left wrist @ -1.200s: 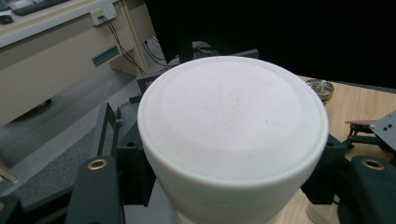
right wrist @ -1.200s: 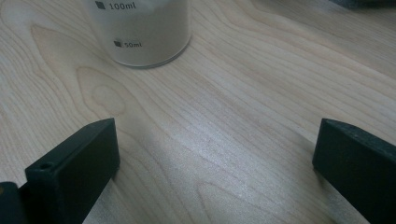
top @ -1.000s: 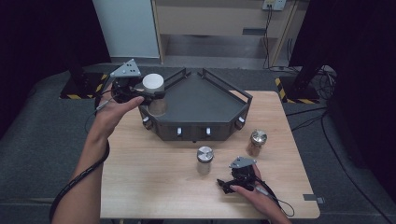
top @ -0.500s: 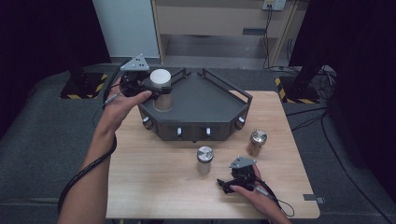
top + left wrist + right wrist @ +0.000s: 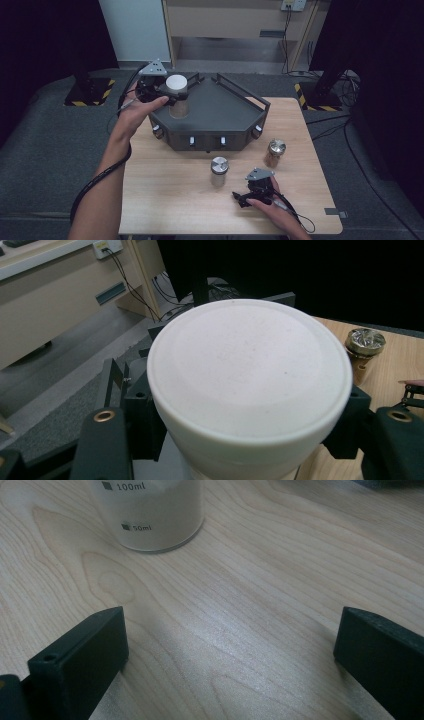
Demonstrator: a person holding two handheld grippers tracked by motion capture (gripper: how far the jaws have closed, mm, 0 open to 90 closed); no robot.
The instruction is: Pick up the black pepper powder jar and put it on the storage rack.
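2 black jaws of the left gripper (image 5: 167,97) pinch a clear round jar with a wide white lid (image 5: 177,95), holding it upright over the left rear of the dark grey angular tray (image 5: 220,112) on the pale wooden table (image 5: 165,200). Its lid is smooth, matt and flat-topped; its clear wall shows below. The right gripper (image 5: 240,198) rests on the table, jaws spread, near a metal-capped jar (image 5: 219,170).

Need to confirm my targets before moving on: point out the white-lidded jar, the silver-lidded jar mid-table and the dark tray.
white-lidded jar (image 5: 176,85): high view, on its white lid.
silver-lidded jar (image 5: 219,165): high view, on its metal lid.
dark tray (image 5: 220,107): high view, on its bare floor.
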